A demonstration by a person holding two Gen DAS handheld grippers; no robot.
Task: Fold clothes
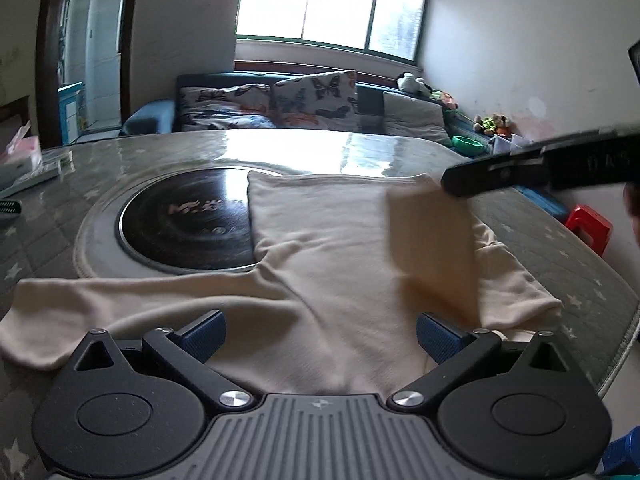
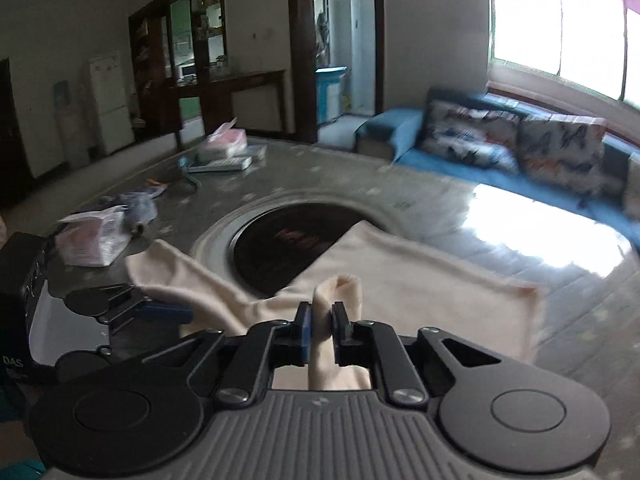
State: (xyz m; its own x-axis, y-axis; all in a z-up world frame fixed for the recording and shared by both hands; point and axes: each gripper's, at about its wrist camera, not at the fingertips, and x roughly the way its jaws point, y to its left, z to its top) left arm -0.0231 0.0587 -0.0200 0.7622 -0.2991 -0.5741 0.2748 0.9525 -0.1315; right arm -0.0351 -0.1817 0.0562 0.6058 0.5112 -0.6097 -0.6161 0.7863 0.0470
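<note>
The right gripper [image 2: 320, 322] has its jaws pinching a bunched cream sleeve [image 2: 338, 292], lifted above the shirt [image 1: 340, 248], while the left gripper [image 1: 320, 334] hovers with jaws spread over the collar end. To land the fold flat, I'd carry the sleeve across the body while keeping it taut. The shirt lies on the table [image 1: 560, 248], its long axis running away from the left jaws, hem farthest, partly over the dark round hob [image 1: 188, 220].
</note>
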